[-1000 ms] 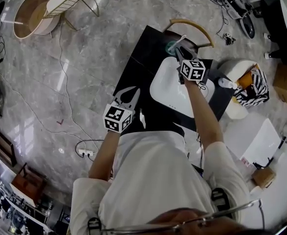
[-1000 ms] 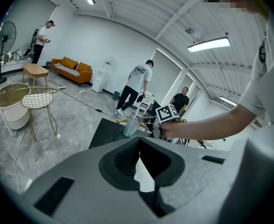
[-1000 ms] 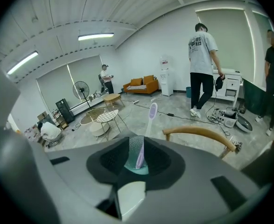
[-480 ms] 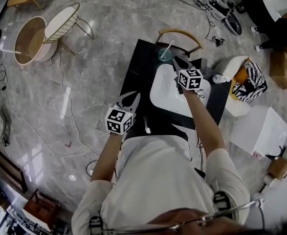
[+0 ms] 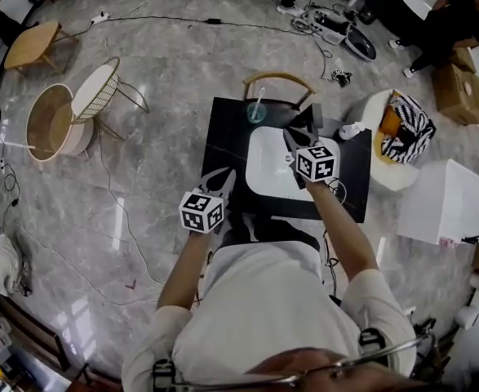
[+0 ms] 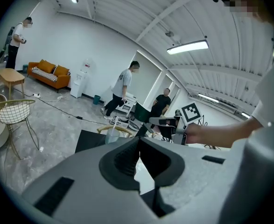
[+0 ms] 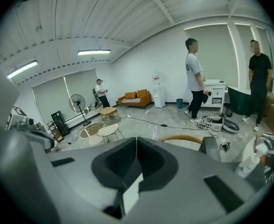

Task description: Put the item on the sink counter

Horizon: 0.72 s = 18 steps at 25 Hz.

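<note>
Pale-green clear cup with a straw (image 5: 256,111) stands on the black sink counter (image 5: 227,129), apparently just behind the white basin (image 5: 268,166), so placing looks done. The right gripper (image 5: 303,127), its jaws just closing on nothing, hangs apart from the cup. The left gripper (image 5: 223,176) is closed and empty.

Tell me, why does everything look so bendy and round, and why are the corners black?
Head view: a wide lens bows the floor, which shines with pale glare streaks. Left gripper view: rounded black corners, and a ceiling lamp blown out white. Right gripper view: the same black corners and bending.
</note>
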Tool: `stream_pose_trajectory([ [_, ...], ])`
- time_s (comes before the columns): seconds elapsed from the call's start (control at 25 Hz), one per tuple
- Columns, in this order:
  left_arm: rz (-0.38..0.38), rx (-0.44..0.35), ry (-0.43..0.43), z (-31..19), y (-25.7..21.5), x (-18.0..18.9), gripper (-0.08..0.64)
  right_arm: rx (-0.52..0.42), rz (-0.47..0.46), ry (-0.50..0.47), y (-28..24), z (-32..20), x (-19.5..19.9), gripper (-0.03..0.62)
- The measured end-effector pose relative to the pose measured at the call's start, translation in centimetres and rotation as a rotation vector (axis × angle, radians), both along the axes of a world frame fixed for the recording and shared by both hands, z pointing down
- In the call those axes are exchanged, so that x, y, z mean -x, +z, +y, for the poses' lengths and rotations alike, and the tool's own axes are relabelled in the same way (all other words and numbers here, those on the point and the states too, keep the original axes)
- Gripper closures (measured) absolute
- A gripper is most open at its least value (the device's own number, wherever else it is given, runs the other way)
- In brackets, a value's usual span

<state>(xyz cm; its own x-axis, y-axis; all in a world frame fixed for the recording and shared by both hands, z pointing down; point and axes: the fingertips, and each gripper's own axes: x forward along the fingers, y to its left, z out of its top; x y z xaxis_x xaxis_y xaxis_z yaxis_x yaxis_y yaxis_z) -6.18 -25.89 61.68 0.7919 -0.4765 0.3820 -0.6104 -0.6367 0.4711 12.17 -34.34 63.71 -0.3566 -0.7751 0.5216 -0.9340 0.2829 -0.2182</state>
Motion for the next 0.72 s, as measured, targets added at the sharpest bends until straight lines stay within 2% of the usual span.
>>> stream_pose_trajectory([
  [0.36,0.009,-0.053,0.003,0.8,-3.1,-2.0,0.555,-0.048,-0.026,0.003,-4.8,5.2,-1.7,0.586],
  [0.72,0.013,-0.104,-0.046,3.1,-5.9,-3.7,0.555,-0.125,-0.024,-0.014,-8.9,10.1,-4.4,0.586],
])
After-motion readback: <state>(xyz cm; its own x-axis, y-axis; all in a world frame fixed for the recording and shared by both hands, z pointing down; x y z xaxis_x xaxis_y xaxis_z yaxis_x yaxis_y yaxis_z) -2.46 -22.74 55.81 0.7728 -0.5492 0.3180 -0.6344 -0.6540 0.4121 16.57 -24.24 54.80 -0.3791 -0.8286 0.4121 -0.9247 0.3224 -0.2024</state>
